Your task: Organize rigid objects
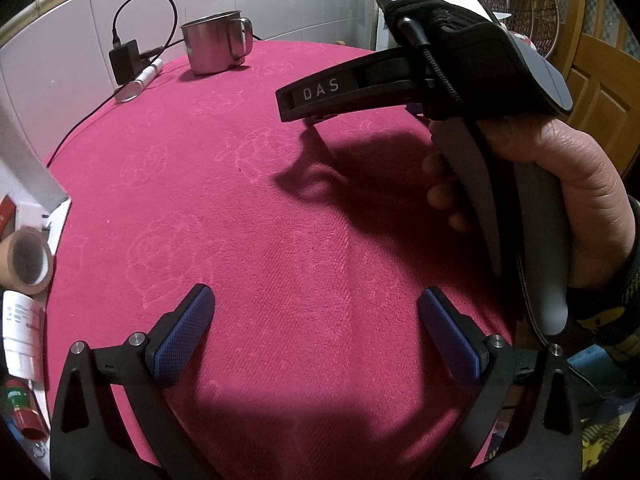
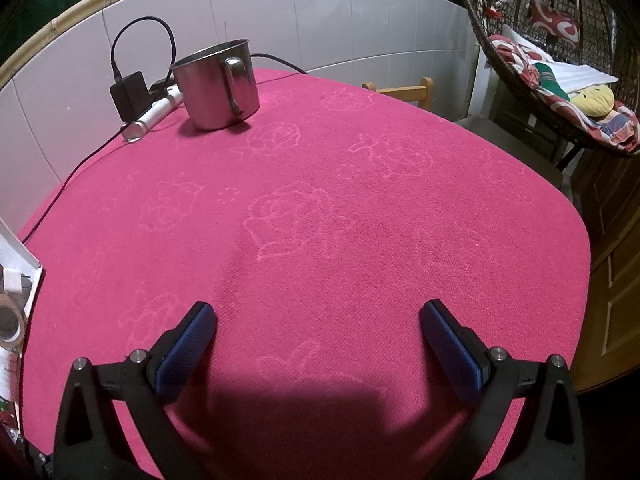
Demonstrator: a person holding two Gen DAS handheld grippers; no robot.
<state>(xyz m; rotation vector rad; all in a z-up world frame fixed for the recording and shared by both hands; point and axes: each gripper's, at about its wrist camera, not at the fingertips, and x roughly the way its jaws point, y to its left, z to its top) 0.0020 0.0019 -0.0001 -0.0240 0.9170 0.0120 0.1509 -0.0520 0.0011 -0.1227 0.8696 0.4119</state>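
I'm looking into a lived-in home room: a pink rose-embossed cloth [image 2: 360,240] is covering the table, white wall tiles [image 2: 320,12] are running behind it, and a wicker hanging chair [image 2: 560,80] is holding cushions beside a wooden door [image 2: 612,240].

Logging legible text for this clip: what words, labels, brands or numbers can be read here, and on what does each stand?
"DAS": white letters on the side of the right gripper, seen from the left wrist view.
White bottle at the table's left edge: printed label, too small and blurred to read.
Red container below it: green-and-white label, unreadable.
Steel mug, charger and pink tablecloth: no text visible, only a flower pattern on the cloth.
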